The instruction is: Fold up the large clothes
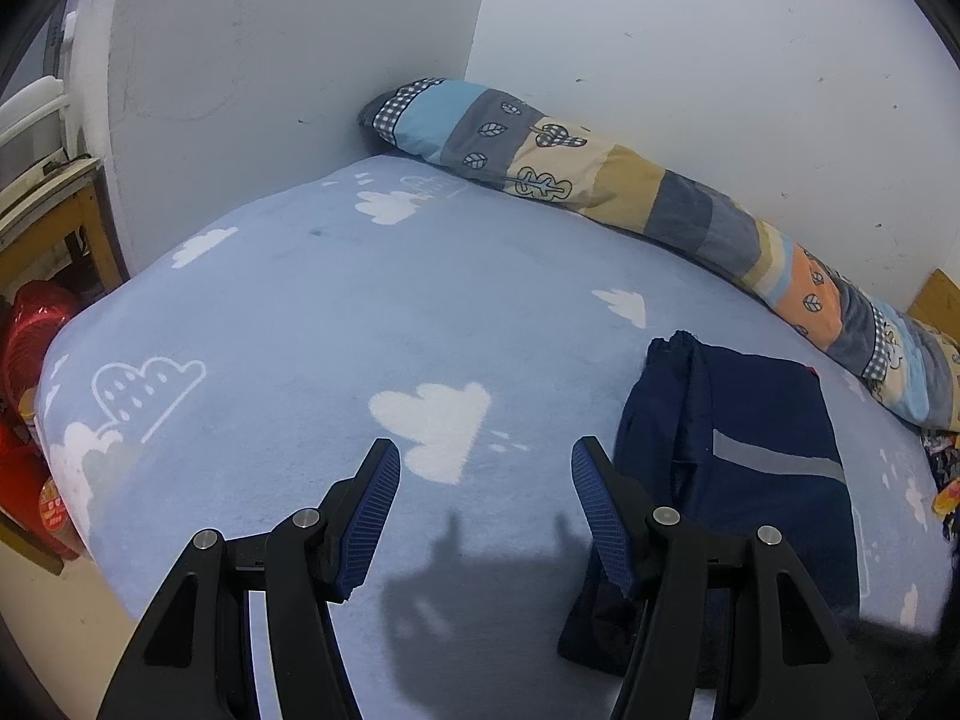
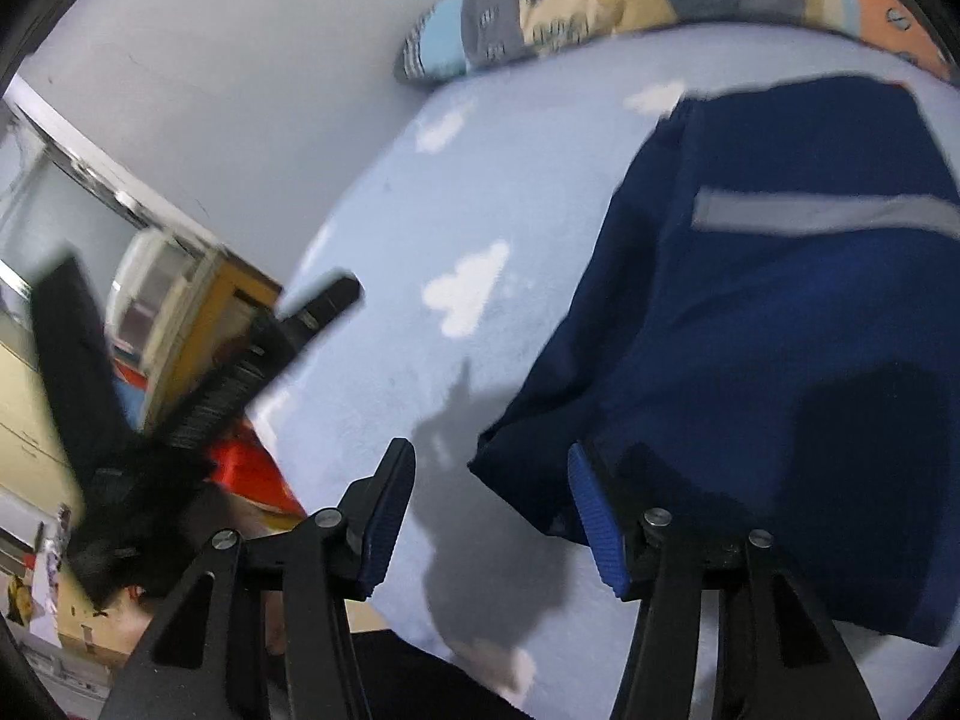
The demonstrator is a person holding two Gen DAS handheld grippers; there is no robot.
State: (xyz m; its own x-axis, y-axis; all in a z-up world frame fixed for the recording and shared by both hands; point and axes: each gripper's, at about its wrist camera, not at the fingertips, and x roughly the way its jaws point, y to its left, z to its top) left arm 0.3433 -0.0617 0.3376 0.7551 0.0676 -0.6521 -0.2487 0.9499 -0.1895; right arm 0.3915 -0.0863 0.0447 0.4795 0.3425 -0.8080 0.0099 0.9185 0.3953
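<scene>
A light blue bed sheet (image 1: pixel 312 300) with white clouds covers the bed, and a patchwork bolster (image 1: pixel 630 192) lies along the wall. The folded navy garment (image 1: pixel 762 468) rests on the sheet, just right of the left gripper (image 1: pixel 483 516) and partly behind its right finger. The right gripper (image 2: pixel 492 516) hangs over its near edge; both grippers have their jaws spread and hold nothing.

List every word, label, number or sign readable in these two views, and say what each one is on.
No text can be read in either view.
Round sticker on the red item beside the bed: has marks, too small and blurred to read.
Navy garment: only a plain grey stripe, no lettering.
Bedsheet and patchwork bolster: cloud, leaf and tree pictures only, no words.
</scene>
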